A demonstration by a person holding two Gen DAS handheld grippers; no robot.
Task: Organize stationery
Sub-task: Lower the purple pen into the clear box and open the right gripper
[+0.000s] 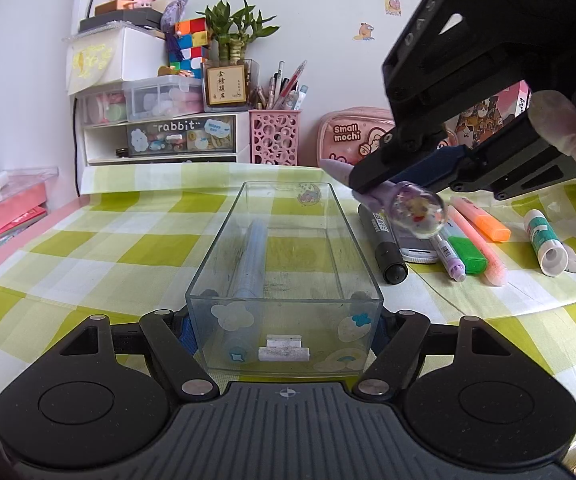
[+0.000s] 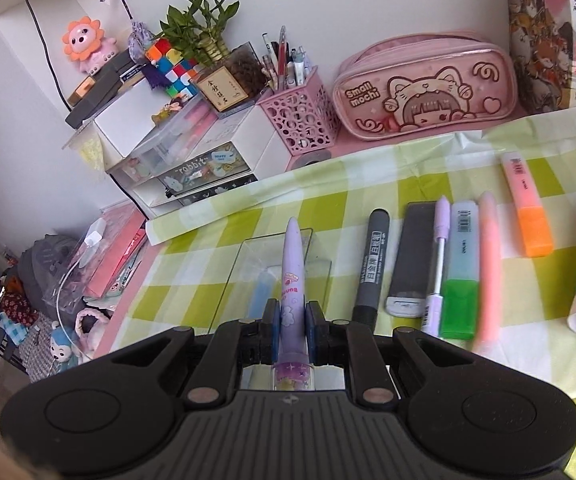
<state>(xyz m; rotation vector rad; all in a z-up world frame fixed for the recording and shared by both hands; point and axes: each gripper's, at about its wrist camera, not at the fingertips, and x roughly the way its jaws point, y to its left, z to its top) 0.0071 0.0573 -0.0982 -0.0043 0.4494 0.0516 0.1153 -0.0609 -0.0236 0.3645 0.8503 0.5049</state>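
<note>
Item: lilac globe-topped plastic pen (image 2: pixel 292 280), pinched by right gripper (image 2: pixel 292 322), above clear rectangular plastic box (image 1: pixel 284 280) clamped by left gripper (image 1: pixel 284 320). Step: carrying to box (probably). Next: lower inside, release.

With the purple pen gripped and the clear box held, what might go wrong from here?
1. The right gripper clamps the purple pen near its heavy globe end, so the long tip may swing or slip.
2. The pen's tip could catch the rim of the clear box, which the left gripper holds at one end only.
3. The blue pen already inside narrows the room.
</note>
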